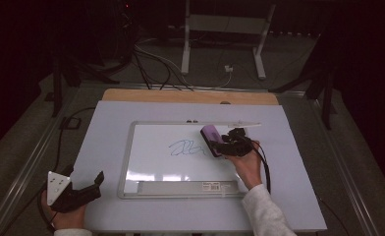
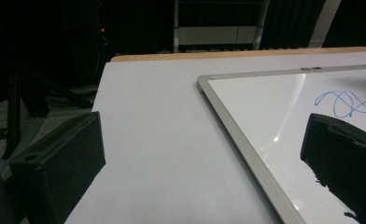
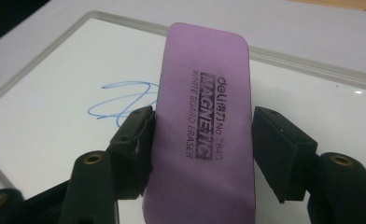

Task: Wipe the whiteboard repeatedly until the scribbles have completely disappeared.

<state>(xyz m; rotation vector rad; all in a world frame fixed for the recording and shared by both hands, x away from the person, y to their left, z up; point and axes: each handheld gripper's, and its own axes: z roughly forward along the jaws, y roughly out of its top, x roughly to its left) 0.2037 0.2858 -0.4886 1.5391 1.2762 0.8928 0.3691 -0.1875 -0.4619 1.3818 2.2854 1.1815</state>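
Purple eraser | being gripped between jaws of right hand-held gripper, sitting over whiteboard just right of blue scribble | left hand-held gripper resting wide open, holding nothing, at table left edge

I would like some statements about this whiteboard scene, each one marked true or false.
1. The right gripper holds a purple eraser. True.
2. The scribble on the whiteboard is red. False: it is blue.
3. The left gripper holds a marker. False: its jaws stand open with nothing between them.
4. The eraser is over the whiteboard, to the right of the scribble in the high view. True.
5. The whiteboard leans upright against a wall. False: it lies flat on the table.
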